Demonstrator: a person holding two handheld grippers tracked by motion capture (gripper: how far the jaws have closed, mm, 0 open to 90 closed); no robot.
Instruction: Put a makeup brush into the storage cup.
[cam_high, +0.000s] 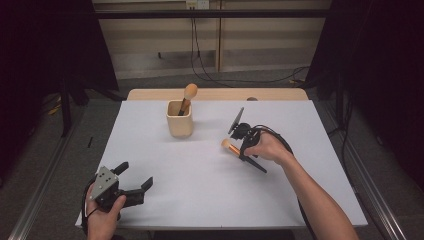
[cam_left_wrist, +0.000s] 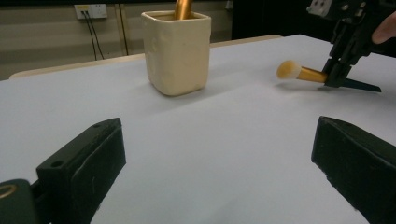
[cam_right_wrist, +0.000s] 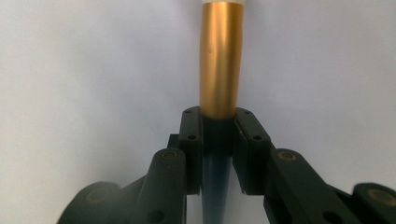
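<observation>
Gold-ferruled makeup brush (cam_high: 235, 149) lies level, clamped in the right gripper (cam_high: 244, 148); bristles point left toward cup (cam_high: 179, 120). Left gripper (cam_high: 134, 181) gapes empty.

Broad bare tabletop (cam_high: 200, 185) lies between the two hands, open for passage. The one standing obstacle is the cream cup (cam_high: 179, 119) toward the far edge, with a brush (cam_high: 189, 95) sticking up out of it. Just right of it, a second brush (cam_high: 234, 148) lies low across the surface.

Right gripper (cam_high: 243, 146) clamped on brush (cam_high: 231, 147) — cup (cam_high: 179, 124) well apart
</observation>
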